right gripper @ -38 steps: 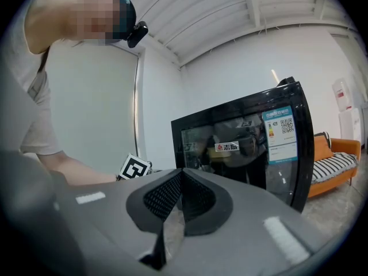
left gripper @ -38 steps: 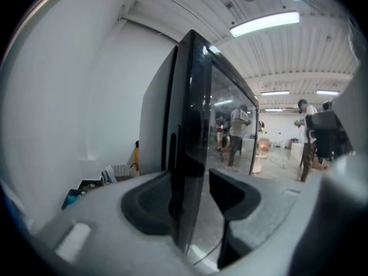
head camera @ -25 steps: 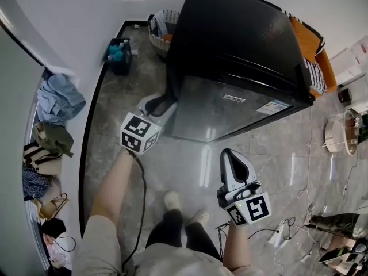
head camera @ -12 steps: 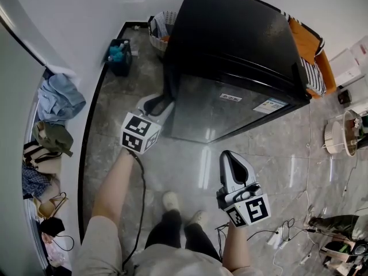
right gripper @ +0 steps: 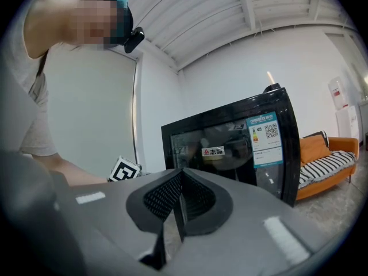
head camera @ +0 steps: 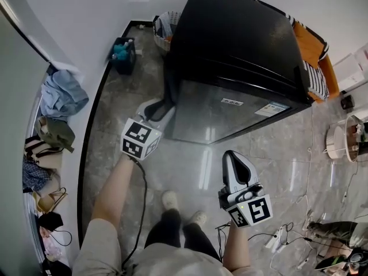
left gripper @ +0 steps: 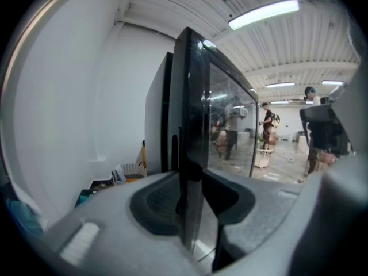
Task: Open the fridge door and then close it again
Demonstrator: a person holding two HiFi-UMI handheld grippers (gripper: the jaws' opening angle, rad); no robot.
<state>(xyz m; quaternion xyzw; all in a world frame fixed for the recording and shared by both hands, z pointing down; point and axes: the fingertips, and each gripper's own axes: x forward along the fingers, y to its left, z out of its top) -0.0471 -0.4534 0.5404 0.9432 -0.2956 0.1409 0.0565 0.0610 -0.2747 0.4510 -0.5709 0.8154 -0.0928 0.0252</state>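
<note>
left claw (head camera: 161, 107) is clamping the upright edge of the fridge door (head camera: 230, 117) straight ahead of it — right claw (head camera: 232, 155) is idling closed, empty, farther back.

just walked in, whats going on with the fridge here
A person stands in front of a black fridge, holding a gripper in each hand. The left gripper has its jaws closed on the left edge of the fridge door. The door looks shut or at most barely cracked. The right gripper is shut and empty, held out in front of the door without touching it.
</note>
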